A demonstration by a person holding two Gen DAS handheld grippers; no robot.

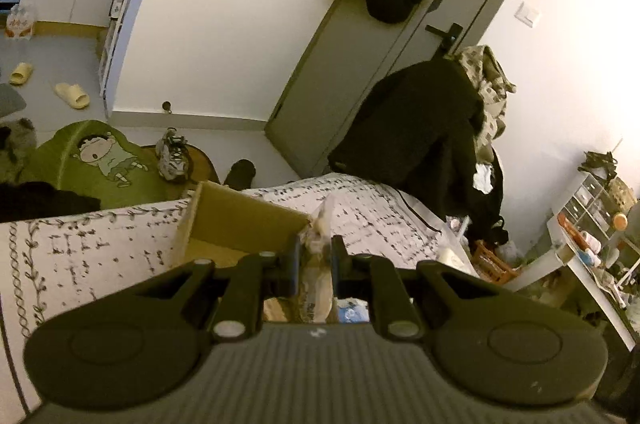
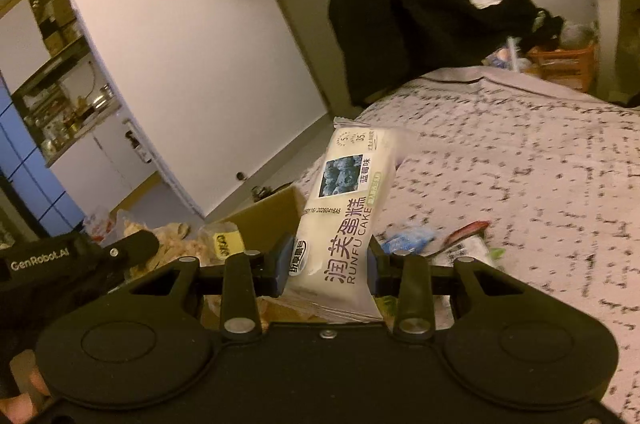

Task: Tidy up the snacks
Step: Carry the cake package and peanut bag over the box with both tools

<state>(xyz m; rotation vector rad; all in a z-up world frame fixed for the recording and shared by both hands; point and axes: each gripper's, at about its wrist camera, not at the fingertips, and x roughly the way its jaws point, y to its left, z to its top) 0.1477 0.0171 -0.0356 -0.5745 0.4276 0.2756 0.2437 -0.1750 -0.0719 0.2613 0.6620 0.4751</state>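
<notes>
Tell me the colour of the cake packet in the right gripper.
White cake packet with purple lettering; clearest in the right wrist view.

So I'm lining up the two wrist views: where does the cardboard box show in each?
Left wrist: the cardboard box sits at centre, just beyond the left gripper, open side up on the patterned bedspread.
Right wrist: only a corner of it shows, left of centre, behind the Runfu cake packet in the right gripper.
Shared landmark: the dark clothes heap at the bed's far end.

We see the cardboard box [image 1: 240,220] on the bed [image 1: 92,252]; loose snack packets [image 2: 460,244] lie right of it.
</notes>
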